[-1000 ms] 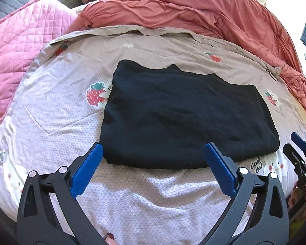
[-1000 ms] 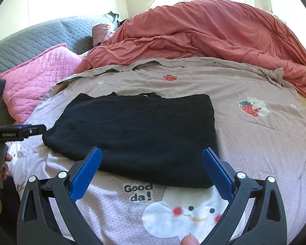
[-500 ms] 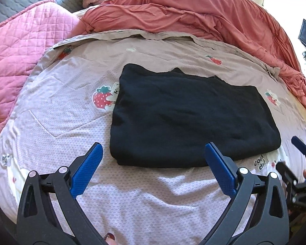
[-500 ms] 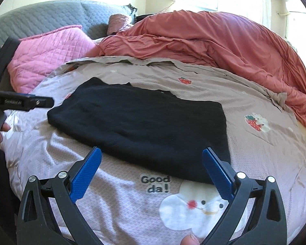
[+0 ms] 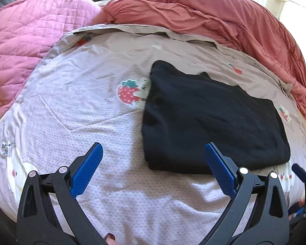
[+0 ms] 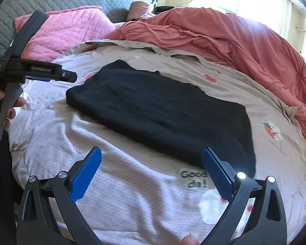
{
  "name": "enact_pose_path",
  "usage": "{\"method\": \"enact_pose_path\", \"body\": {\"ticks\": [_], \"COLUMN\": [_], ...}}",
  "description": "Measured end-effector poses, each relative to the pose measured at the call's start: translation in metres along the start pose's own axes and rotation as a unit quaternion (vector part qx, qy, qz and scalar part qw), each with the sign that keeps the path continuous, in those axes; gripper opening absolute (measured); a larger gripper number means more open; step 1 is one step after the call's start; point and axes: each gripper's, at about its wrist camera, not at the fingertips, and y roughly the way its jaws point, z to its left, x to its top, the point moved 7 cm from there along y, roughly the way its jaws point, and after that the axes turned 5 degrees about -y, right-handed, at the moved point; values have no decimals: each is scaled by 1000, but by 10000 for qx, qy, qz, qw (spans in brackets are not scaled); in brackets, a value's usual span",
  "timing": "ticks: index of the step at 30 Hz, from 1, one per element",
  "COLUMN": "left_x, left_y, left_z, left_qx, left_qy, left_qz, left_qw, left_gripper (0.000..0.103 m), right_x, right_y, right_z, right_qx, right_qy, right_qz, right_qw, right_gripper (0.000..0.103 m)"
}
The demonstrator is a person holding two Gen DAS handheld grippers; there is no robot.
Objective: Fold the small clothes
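A black garment (image 5: 210,122) lies folded flat into a rectangle on the strawberry-print bedspread (image 5: 81,106). My left gripper (image 5: 154,163) is open above the bedspread, just off the garment's near left corner, holding nothing. In the right wrist view the same black garment (image 6: 163,116) stretches across the middle. My right gripper (image 6: 152,167) is open in front of its near edge, empty. The left gripper's body (image 6: 30,69) shows at the left edge of that view, with a hand on it.
A rumpled salmon-red duvet (image 5: 214,20) is heaped along the far and right side of the bed. A pink quilted blanket (image 5: 24,40) lies at the left, with a grey quilted headboard (image 6: 51,2) behind it. Bare bedspread extends left of the garment.
Both grippers have swung leftward and pulled back a little, so the garment now sits further right in both views. Both stayed open; the garment has not moved.
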Motion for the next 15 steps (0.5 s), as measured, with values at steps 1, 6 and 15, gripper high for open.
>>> {"method": "enact_pose_path", "body": {"ticks": [1,6,15], "left_x": [1,8,17], "left_y": [0,4,24], "left_z": [5,27,69], "left_qx": [60,148,55], "left_qy": [-48,-269,-862], "left_qz": [11,-76,-37], "left_qw": [10000,9995,9963], "left_gripper": [93,93,93], "right_x": [1,12,37], "right_y": [1,12,40], "right_z": [3,30,68], "right_qx": [12,81,-196], "right_qy": [-14,-238,-855], "right_qz": [7,86,131], "right_qw": [10000,9996,9961], "right_gripper": [98,98,98]}}
